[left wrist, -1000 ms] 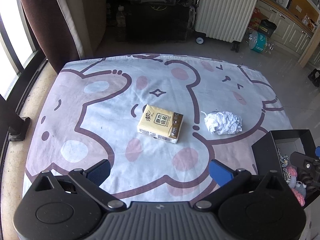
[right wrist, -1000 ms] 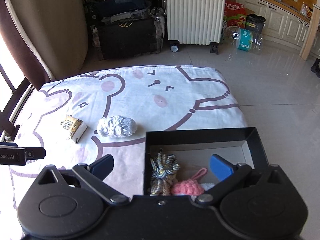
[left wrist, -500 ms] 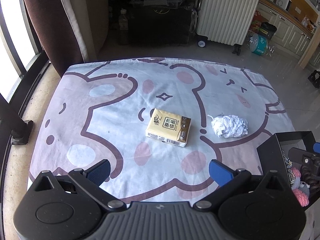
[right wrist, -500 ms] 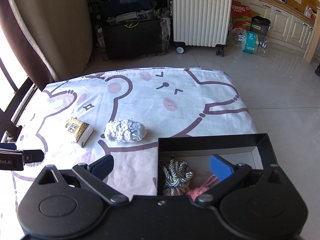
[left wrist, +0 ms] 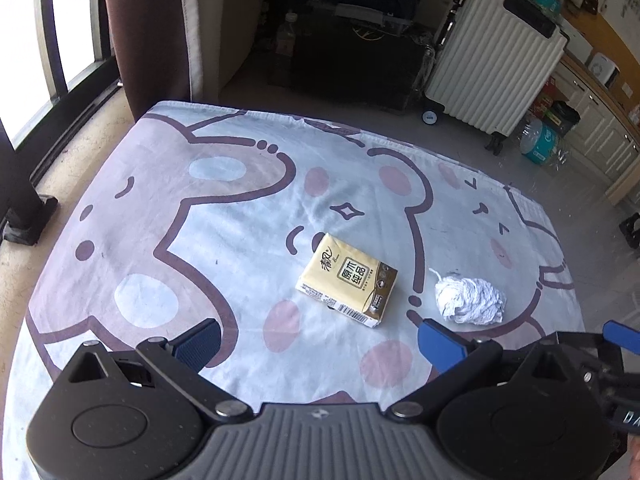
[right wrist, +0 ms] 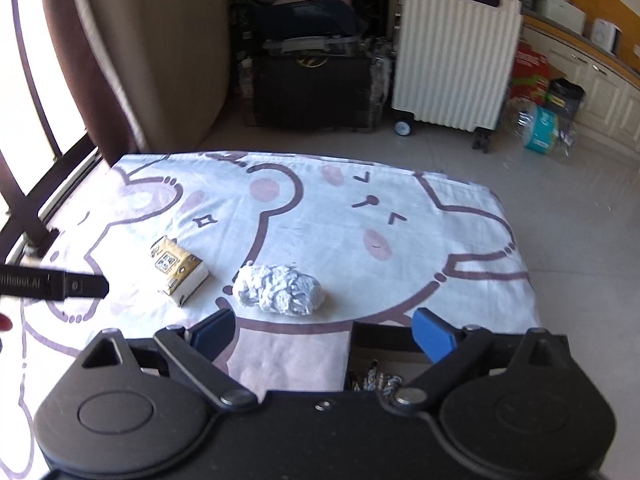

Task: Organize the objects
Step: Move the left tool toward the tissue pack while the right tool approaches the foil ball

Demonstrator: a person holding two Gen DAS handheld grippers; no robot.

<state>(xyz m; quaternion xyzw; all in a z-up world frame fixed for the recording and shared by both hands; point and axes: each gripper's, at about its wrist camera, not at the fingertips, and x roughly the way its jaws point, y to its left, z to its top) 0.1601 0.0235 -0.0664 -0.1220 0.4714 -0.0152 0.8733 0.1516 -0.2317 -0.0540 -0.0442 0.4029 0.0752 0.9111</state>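
Black box (right wrist: pixel 362 334) holds braided rope (right wrist: pixel 372 380); both grippers' fingers (right wrist: pixel 432 334) spread, the right's just narrowing, empty.

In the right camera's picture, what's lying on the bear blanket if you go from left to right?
Yellow tissue pack → white crumpled ball → black box, mostly hidden behind the right tongs.

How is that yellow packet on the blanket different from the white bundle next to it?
The tissue packet is a flat, sharp-edged block, yellow-gold with printed writing; the white bundle is a soft, crumpled, plain lump. The packet lies nearer the window side, the bundle nearer the black box. Both rest loose on the blanket, untouched.
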